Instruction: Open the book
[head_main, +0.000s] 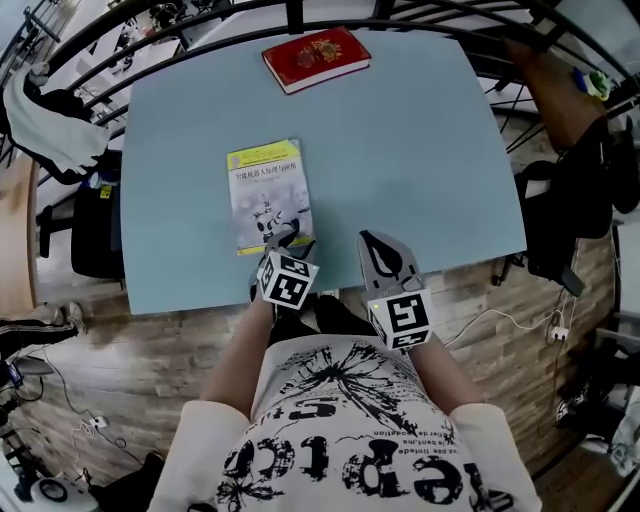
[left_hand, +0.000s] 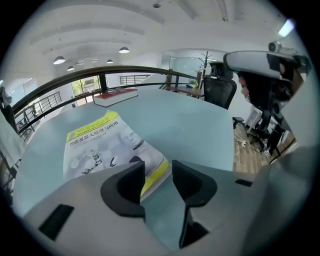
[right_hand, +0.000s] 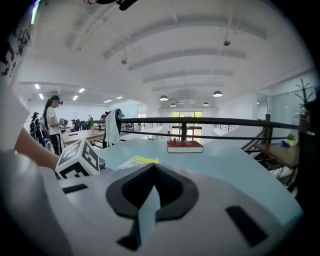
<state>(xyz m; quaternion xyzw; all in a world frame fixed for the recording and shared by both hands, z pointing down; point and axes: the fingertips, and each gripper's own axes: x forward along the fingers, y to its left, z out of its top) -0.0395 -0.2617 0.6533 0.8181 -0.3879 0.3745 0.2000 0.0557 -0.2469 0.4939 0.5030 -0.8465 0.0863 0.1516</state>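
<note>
At the near edge of the table (head_main: 430, 150), the right gripper (head_main: 374, 240) has its fingers pressed together with nothing between them. Just to its left, the left gripper (head_main: 283, 238) tilts down with its fingers spread over the near edge of the book (head_main: 268, 190). The book's yellow-banded corner shows in the gap, with neither pad pressing on it. The book lies closed and flat, cover up, on the near half of the table and left of its middle, while a red book (head_main: 316, 58) lies well apart at the far edge.
</note>
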